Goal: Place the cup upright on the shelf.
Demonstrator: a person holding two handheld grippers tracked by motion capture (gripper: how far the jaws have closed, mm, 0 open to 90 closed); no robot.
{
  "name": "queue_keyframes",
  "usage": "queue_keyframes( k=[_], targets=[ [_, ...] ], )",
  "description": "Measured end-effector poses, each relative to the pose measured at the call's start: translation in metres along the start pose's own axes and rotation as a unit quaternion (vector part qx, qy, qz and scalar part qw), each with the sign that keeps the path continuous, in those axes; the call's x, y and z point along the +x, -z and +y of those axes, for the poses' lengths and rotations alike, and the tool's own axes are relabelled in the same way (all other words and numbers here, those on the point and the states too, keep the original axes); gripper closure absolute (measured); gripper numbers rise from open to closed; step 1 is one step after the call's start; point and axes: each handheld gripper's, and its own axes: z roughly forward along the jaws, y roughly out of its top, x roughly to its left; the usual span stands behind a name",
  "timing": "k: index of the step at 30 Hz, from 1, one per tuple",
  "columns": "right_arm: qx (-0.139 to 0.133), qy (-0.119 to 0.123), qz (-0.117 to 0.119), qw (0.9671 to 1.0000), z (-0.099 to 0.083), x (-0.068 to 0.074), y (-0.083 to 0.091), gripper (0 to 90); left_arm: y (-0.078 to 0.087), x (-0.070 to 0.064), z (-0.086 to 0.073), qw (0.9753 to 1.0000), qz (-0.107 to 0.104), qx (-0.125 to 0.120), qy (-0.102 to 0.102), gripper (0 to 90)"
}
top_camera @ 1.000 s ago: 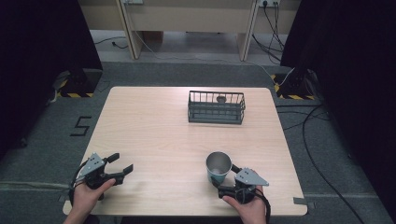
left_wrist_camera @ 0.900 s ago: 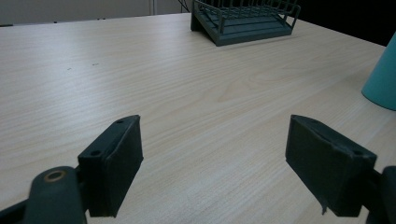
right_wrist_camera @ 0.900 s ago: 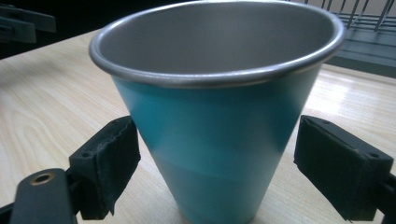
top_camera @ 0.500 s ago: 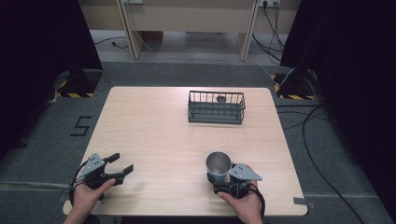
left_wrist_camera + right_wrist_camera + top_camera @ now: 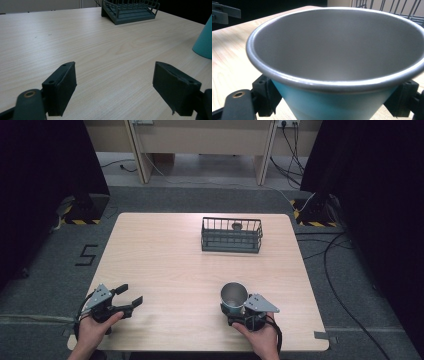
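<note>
On my high view I count one pale wooden table [image 5: 165,265], one dark wire basket [image 5: 231,235], one teal metal cup with a bare steel inside [image 5: 234,296], and two hand-held grippers.

My left gripper [image 5: 128,296] sits near the table's front left corner, held in the person's left hand [image 5: 92,330]. Its two black jaws are spread wide apart with nothing but bare tabletop between them; the left gripper view confirms that, with the table [image 5: 100,50] running out to the basket [image 5: 130,10] at the far end and a sliver of the cup [image 5: 205,40] at the right edge.

My right gripper [image 5: 239,312] is at the front right, held in the right hand [image 5: 260,337]. In the right gripper view the cup [image 5: 337,62] stands upright, mouth open, between the two jaws, one on each side of its teal wall. The jaws sit close against it, pinching the cup low down.

The cup stands on the table, well apart from the basket, which sits toward the far edge. One small round object [image 5: 236,226] lies inside the basket; I cannot tell what it is.
</note>
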Motion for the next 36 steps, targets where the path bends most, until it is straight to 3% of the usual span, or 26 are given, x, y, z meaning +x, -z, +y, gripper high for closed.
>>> queue_keyframes(
  k=[7, 16, 36],
  targets=[
    [-0.001, 0.002, 0.002, 1.0000, 0.000, 0.000, 0.001, 18.0, 0.000, 0.000, 0.000, 1.0000, -0.001, 0.000, 0.000, 18.5],
    [-0.027, -0.001, -0.010, 0.9996, 0.007, -0.003, 0.008, 18.2, 0.000, -0.001, 0.000, 1.0000, -0.002, 0.001, -0.001, 18.6],
    [-0.050, -0.003, -0.022, 0.9985, 0.016, -0.009, 0.015, 18.3, 0.000, 0.000, 0.000, 1.0000, -0.003, 0.000, -0.001, 18.6]
  ],
)
